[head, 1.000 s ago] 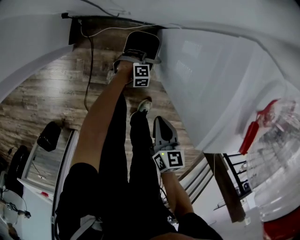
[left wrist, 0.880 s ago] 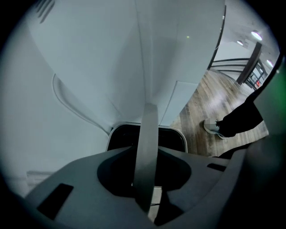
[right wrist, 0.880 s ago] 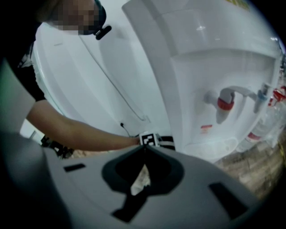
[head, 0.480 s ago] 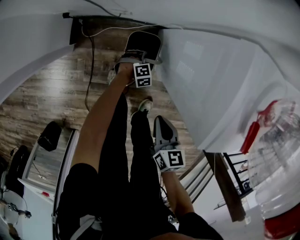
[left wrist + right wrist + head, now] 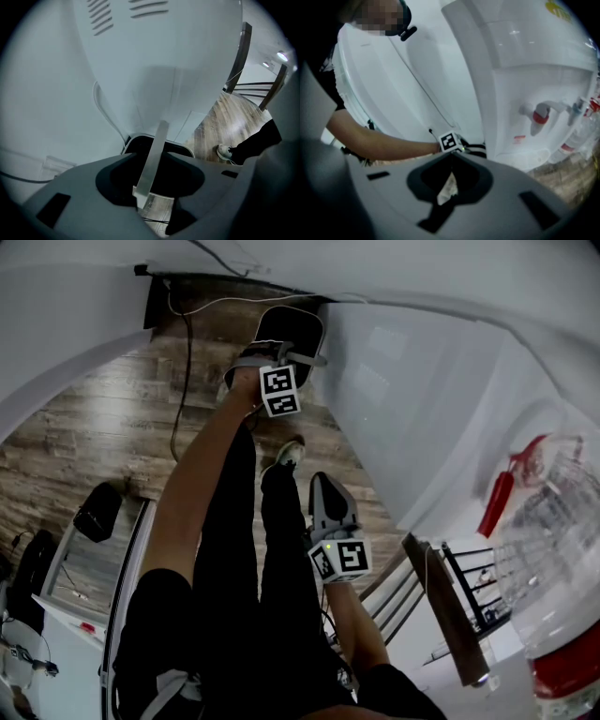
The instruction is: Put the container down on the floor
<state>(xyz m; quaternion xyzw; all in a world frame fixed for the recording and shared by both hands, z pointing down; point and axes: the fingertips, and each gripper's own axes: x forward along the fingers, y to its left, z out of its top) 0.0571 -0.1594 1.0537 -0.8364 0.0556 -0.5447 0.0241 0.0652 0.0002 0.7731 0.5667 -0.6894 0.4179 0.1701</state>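
The container (image 5: 292,326) is a black bin with a pale grey rim. It sits on the wood floor against a white appliance (image 5: 412,399), at the top of the head view. My left gripper (image 5: 279,354) is right over it, at the end of an outstretched arm. In the left gripper view the jaws (image 5: 152,187) are opening. The bin's flat grey handle strip (image 5: 154,150) runs up between them, with gaps on both sides, and the rim (image 5: 140,137) lies just beyond. My right gripper (image 5: 330,502) hangs by the legs, shut and empty (image 5: 449,185).
A black cable (image 5: 178,381) trails over the floor left of the bin. One shoe (image 5: 289,454) stands below the bin. At the right are a red-tapped water dispenser (image 5: 541,115), clear bottles (image 5: 553,549) and a dark wooden rack (image 5: 445,615). A black object (image 5: 98,512) lies at left.
The left gripper's marker cube has shifted slightly left and turned a little over the bin. The right gripper has stayed where it was.
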